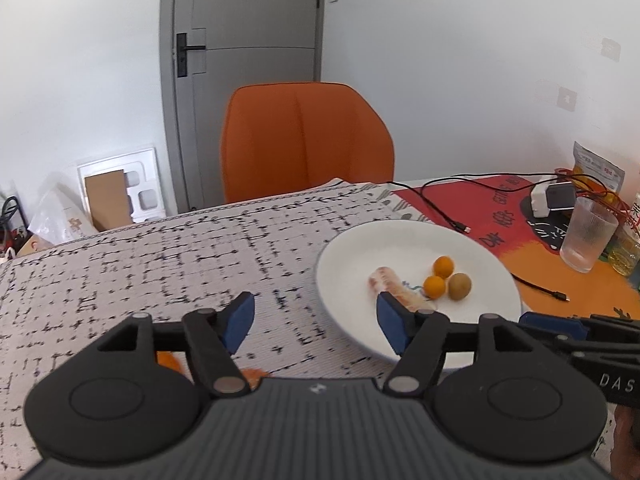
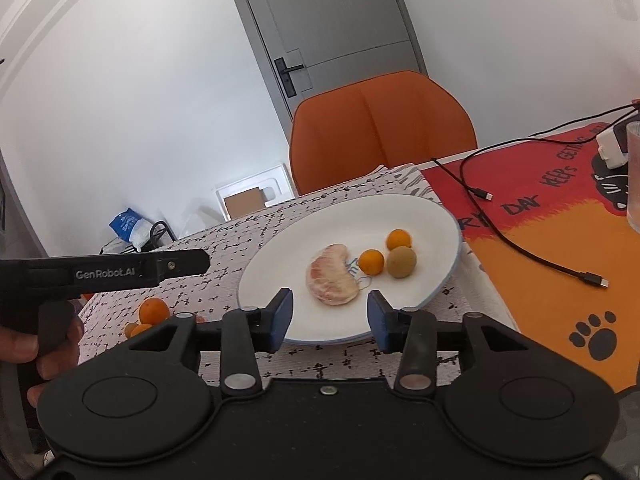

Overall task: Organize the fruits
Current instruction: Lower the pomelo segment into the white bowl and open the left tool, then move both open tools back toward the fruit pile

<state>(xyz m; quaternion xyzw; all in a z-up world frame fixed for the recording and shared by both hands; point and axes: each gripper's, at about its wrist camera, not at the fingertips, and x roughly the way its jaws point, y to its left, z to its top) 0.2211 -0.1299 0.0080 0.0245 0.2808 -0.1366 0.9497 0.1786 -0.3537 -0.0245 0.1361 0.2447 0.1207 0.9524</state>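
A white plate (image 2: pixel 280 256) on the patterned cloth holds a peeled pomelo segment (image 2: pixel 332 276), two small oranges (image 2: pixel 371 262) and a kiwi (image 2: pixel 402 262). It also shows in the left wrist view (image 1: pixel 348 256), with the segment (image 1: pixel 390 282), oranges (image 1: pixel 435 286) and kiwi (image 1: pixel 459 286). Several more small oranges (image 2: pixel 154 310) lie on the cloth left of the plate. My right gripper (image 2: pixel 329 318) is open and empty over the plate's near rim, just short of the segment. My left gripper (image 1: pixel 316 320) is open and empty, straddling the plate's left rim.
An orange chair (image 2: pixel 380 124) stands at the table's far side. To the right, black cables (image 2: pixel 520 248), a white charger (image 1: pixel 538 200), a glass (image 1: pixel 586 240) and a snack bag (image 1: pixel 598 168) lie on a red-orange mat (image 2: pixel 560 312).
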